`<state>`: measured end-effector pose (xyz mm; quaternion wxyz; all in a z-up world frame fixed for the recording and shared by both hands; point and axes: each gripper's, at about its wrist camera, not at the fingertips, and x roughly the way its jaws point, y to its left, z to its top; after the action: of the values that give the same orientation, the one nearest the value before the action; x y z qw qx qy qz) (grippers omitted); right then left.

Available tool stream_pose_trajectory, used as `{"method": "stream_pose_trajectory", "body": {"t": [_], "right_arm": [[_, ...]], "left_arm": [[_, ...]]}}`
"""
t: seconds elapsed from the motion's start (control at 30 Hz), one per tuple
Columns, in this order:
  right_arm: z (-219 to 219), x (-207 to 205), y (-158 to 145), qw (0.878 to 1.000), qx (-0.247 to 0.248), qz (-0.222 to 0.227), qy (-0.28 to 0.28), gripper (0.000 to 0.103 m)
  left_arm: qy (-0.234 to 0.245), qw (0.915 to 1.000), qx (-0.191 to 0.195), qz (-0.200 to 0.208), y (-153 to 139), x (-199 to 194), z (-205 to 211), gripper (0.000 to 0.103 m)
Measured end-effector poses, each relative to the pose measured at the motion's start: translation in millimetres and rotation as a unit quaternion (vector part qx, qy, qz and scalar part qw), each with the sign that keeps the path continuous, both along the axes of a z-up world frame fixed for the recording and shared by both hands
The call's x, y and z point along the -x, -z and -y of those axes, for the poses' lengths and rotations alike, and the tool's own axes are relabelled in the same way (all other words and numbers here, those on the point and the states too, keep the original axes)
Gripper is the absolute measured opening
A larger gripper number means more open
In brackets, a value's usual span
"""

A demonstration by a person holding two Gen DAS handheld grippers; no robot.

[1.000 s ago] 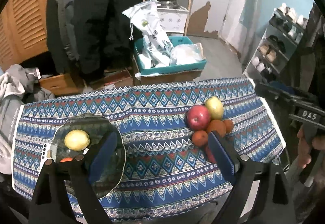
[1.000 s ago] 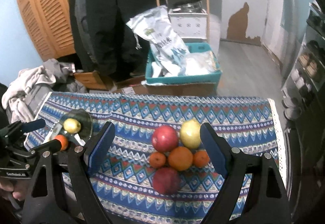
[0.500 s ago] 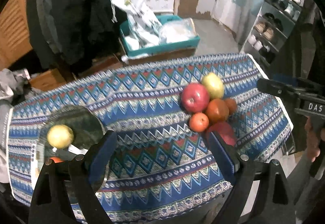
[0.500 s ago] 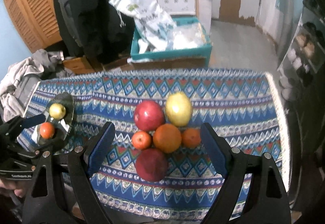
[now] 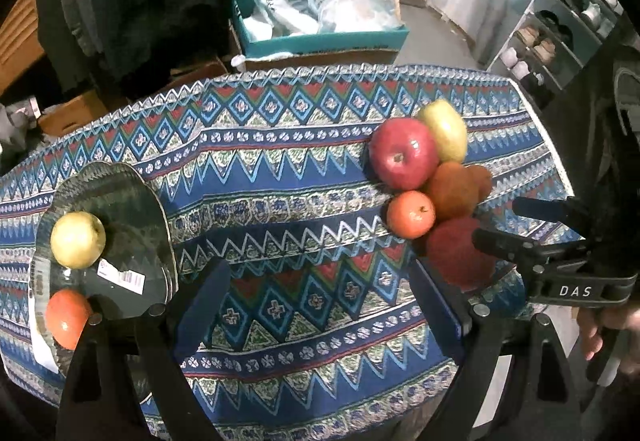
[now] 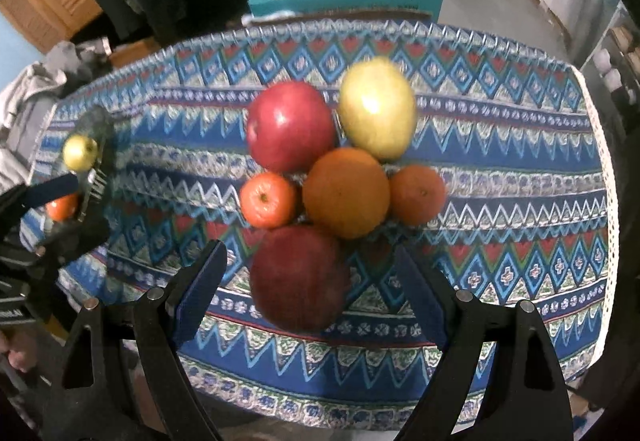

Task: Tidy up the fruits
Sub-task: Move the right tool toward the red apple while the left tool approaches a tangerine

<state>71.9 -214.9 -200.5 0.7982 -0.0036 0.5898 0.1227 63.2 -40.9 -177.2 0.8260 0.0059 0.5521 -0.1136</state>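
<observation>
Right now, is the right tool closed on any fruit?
No: in the right wrist view the right tool stands open, with the dark red apple between its fingers but neither pad touching it.

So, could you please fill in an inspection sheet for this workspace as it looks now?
Surface: patterned tablecloth covers the table.
Job's things: glass plate holds a yellow apple and a small orange; six fruits lie clustered, the dark red apple nearest.
Clutter: price label on the plate.
Grippers: left gripper open, empty; right gripper open, above the dark red apple.
Cables: nothing seen.
Surroundings: teal box, shoe rack, dark coats.
</observation>
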Motion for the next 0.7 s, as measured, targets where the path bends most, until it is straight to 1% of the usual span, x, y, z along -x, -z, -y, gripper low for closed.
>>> {"method": "stream_pose_trajectory", "body": {"t": [0.1,0.2,0.3,0.37,0.47,0.57,0.63,0.67,0.7], "right_arm": [[-2,-2,14,1.000,0.003,-0.021,-0.002,0.085],[-5,-5,26,0.999,-0.001,-0.036,-0.002,0.085],[-11,-7,32,0.999,0.004,-0.040,-0.011,0.085],[-14,-6,38,0.999,0.015,-0.045,-0.016,0.085],[-15,-8,46,0.998,0.025,-0.052,-0.017,0.085],[-15,-10,50,0.998,0.021,-0.053,-0.016,0.085],[-16,-10,54,0.998,0.016,-0.059,-0.019,0.082],[-18,-10,57,0.998,0.012,-0.065,-0.021,0.076],[-19,-10,61,0.997,0.004,-0.073,-0.024,0.072]], "left_arm": [[-0.002,0.9999,-0.009,-0.012,11,-3,-2,0.092],[-0.012,0.9996,-0.009,-0.025,20,-4,-6,0.092],[-0.010,0.9995,-0.007,-0.029,24,-4,-6,0.092],[-0.005,0.9995,-0.017,-0.028,27,-5,-3,0.092],[-0.005,0.9993,-0.019,-0.033,31,-6,-3,0.092],[-0.006,0.9990,-0.016,-0.041,38,-7,-1,0.092],[-0.003,0.9989,-0.018,-0.044,40,-7,1,0.092],[-0.001,0.9988,-0.019,-0.045,41,-7,3,0.092],[0.000,0.9988,-0.018,-0.045,41,-8,4,0.092]]}}
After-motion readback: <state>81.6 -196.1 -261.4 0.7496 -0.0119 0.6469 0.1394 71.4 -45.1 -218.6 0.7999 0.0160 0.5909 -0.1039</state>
